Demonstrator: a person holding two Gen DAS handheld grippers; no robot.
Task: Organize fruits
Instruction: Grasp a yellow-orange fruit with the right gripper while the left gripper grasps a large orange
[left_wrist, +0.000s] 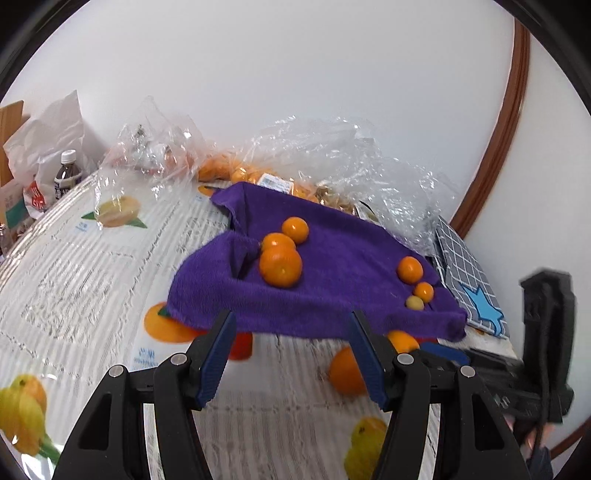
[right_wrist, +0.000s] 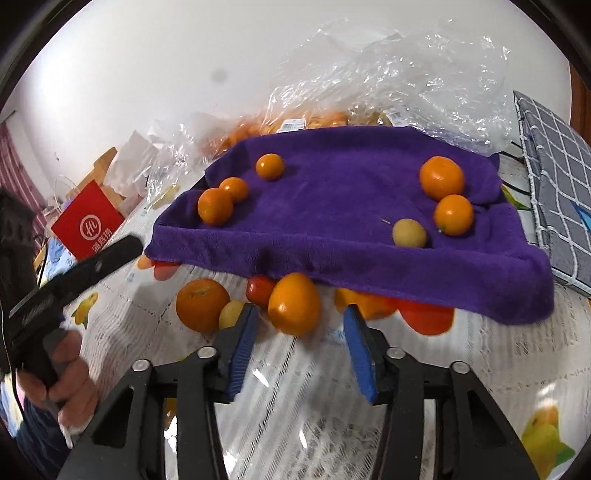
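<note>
A: Purple terry towel (right_wrist: 343, 206) lies ahead of both grippers, draped over a raised form. On it, three round oranges (right_wrist: 216, 206) sit left of the right gripper's axis; two oranges (right_wrist: 441, 177) and one small yellow-green fruit (right_wrist: 409, 232) sit right.

B: Right gripper (right_wrist: 299, 325)?

A: Blue-padded fingers apart, holding nothing. An egg-shaped orange fruit (right_wrist: 294, 303) rests on the patterned plastic-covered surface (right_wrist: 314, 406) just beyond its tips, a small red fruit (right_wrist: 259, 290) beside it.

B: Left gripper (left_wrist: 291, 325)?

A: Also spread wide, empty, tips near the towel's front edge. Crumpled clear plastic bags (left_wrist: 332, 147) lie beyond the towel.
</note>
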